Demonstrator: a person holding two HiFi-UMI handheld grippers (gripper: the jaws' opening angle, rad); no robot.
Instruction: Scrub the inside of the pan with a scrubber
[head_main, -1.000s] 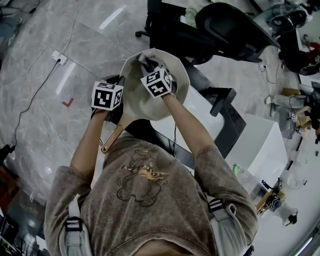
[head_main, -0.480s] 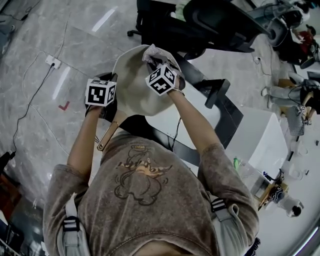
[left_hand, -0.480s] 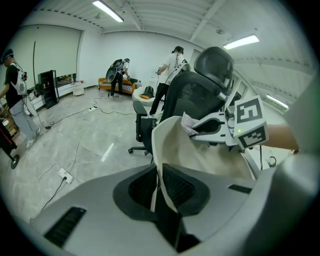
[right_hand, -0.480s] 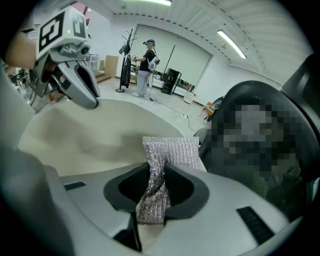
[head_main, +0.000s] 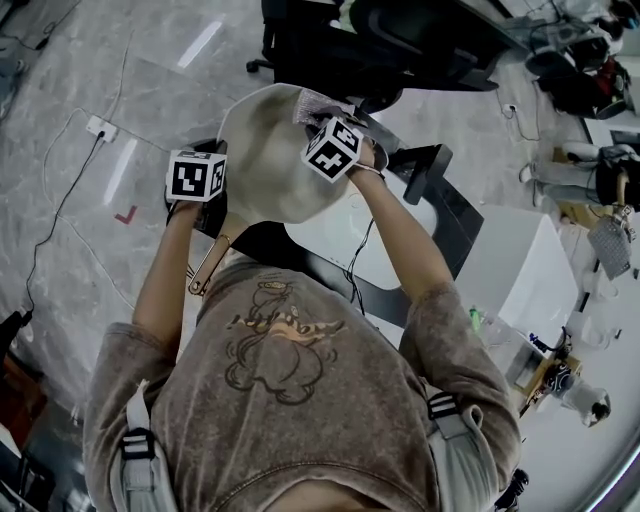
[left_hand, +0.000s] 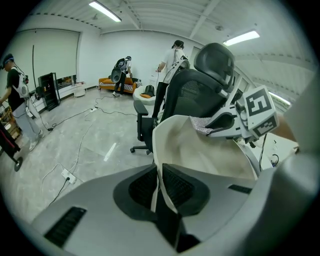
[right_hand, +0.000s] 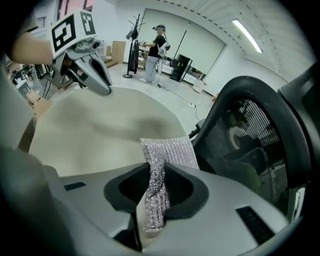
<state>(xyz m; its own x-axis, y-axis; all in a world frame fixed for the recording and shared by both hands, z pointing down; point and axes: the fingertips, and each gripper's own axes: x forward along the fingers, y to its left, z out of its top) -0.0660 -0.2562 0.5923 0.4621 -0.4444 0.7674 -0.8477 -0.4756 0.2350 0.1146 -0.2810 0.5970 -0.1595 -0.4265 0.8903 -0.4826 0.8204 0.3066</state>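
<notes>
Pan rim between left gripper jaws, scrubber between right gripper jaws.

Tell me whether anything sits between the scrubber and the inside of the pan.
Nothing visible does. The right gripper is shut on the scrubber at the pan rim, with bare inner surface right beside it. The left gripper only clamps the rim across the pan, clear of the path.

This is a big open office or lab hall. It has a grey stone-look floor, black office chairs and white tabletops. A cable runs to a power strip. Strip lights hang overhead, and people stand near an orange sofa.
</notes>
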